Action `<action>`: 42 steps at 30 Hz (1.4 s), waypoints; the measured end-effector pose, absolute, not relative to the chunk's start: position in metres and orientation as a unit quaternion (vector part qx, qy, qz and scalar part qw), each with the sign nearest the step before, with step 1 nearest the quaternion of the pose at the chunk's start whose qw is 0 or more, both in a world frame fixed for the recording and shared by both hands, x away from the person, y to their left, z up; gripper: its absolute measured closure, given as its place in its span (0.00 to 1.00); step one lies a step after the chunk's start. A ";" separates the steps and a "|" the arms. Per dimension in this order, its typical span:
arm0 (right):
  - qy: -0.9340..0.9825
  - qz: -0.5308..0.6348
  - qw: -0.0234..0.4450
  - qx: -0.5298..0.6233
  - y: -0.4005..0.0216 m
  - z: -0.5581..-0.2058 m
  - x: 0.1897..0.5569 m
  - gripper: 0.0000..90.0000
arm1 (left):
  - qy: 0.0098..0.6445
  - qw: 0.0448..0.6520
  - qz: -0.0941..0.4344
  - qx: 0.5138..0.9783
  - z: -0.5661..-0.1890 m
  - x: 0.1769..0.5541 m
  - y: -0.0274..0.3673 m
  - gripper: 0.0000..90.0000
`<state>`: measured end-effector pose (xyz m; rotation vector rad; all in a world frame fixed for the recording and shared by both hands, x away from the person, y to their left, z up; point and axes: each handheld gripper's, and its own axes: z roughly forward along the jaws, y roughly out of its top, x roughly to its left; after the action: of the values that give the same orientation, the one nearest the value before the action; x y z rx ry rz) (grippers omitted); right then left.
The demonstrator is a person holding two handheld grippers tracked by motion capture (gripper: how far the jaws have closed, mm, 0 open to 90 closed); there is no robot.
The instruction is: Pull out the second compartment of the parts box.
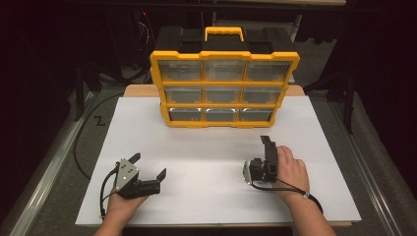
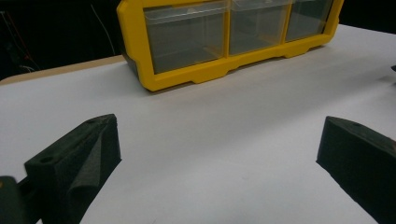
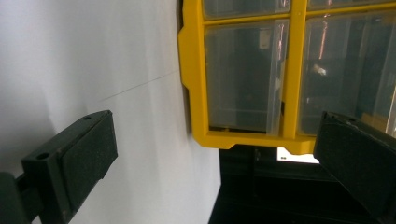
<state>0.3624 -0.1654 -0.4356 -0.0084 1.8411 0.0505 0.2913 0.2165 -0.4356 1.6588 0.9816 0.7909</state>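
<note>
The white table (image 1: 206,162) carries a yellow drawer cabinet (image 1: 223,88) upright at its far edge. Well in front of it, the left gripper (image 1: 148,166) and right gripper (image 1: 266,147) hover, fingers apart, empty.

High view looks down; both gripper views face the organizer (image 1: 223,73), nearer.
</note>
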 end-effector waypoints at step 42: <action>0.742 0.024 0.670 -0.016 -0.097 -0.381 0.408 0.15 | 0.402 0.486 0.330 0.703 -0.440 0.297 0.213 0.00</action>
<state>0.4081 -0.0968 -0.3814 -0.0365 1.6728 0.0550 0.2972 0.2125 -0.4400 1.7097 0.9779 0.8033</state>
